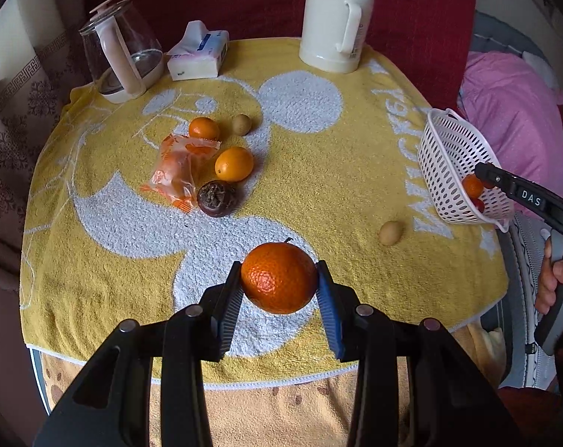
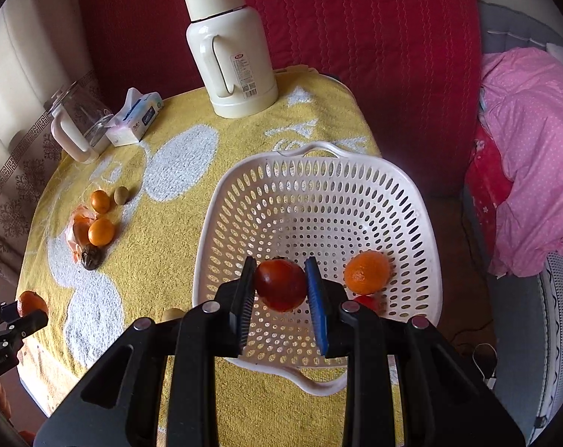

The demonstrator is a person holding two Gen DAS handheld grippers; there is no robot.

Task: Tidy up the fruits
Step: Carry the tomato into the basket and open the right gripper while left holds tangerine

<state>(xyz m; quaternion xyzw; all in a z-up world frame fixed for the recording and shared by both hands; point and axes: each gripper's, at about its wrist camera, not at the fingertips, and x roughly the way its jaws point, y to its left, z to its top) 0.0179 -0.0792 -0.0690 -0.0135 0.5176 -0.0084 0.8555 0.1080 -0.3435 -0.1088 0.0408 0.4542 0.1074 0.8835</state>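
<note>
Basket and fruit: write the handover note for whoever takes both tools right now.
Left tool: shut on a large orange, held above the near towel edge.
Right tool: shut on a dark red fruit, held over the white basket.
Done: a small orange and a partly hidden red fruit lie in the basket.
Left: release both held fruits into it, then collect two oranges, two small brown-green fruits, the dark wrinkled fruit and the wrapped orange from the towel.

The right gripper clamps a dark red fruit over the white basket, beside an orange.
</note>
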